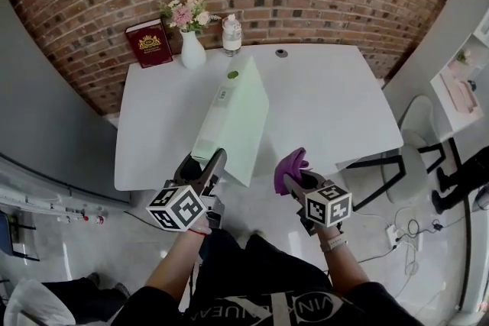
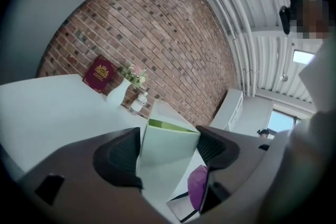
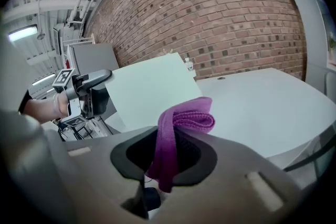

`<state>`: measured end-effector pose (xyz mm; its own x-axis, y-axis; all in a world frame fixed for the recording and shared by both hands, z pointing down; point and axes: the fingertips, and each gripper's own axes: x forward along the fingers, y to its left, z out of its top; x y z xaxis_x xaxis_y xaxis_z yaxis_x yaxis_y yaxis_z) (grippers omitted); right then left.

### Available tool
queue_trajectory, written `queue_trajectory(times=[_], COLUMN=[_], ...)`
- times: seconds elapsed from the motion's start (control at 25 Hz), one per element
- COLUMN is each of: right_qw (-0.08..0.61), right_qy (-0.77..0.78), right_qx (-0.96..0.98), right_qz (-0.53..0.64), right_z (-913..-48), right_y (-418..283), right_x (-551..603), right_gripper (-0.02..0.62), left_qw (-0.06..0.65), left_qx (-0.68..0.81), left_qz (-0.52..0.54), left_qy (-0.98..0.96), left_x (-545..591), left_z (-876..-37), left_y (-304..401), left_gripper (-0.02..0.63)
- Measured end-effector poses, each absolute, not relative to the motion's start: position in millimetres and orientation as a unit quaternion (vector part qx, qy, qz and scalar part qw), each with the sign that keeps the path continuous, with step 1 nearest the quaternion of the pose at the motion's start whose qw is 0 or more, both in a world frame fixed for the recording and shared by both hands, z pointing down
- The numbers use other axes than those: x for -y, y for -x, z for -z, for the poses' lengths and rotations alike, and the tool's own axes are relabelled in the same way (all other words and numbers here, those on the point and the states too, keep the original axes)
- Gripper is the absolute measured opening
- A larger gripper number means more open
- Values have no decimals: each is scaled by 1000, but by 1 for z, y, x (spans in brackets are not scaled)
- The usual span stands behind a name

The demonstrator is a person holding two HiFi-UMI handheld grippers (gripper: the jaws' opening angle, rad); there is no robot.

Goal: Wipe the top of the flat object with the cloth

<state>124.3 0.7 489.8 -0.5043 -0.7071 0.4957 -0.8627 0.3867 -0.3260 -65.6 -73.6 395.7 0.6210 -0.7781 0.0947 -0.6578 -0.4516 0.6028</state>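
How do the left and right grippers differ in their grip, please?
The left gripper grips the green box with jaws wide; the right gripper pinches the purple cloth with jaws nearly together. The left gripper's box is tipped up on the table; the right gripper's cloth droops free. Both hold something.

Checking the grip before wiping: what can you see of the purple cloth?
The purple cloth, fabric with a stitched hem, is folded over and pinched between the jaws of the right gripper. Its fold bulges above them and one end hangs below. It is off the white table, touching only the jaws.
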Motion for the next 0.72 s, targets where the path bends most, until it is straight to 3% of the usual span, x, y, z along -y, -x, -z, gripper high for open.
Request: queue_trajectory(times=[0.32,0.72], right_qw=[145,158], right_qy=[-455,-451], right_qx=[834,836], right_qz=[-278,-268], right_z=[-494,-495], right_y=[-97,-94], right_x=[7,16], right_gripper=[67,67], left_qw=[400,521], left_qx=[437,408], left_qz=[124,140], left_qy=[-796,-737], left_x=[53,21], left_z=[-445,-508], left_y=[101,90], left_gripper=[302,302])
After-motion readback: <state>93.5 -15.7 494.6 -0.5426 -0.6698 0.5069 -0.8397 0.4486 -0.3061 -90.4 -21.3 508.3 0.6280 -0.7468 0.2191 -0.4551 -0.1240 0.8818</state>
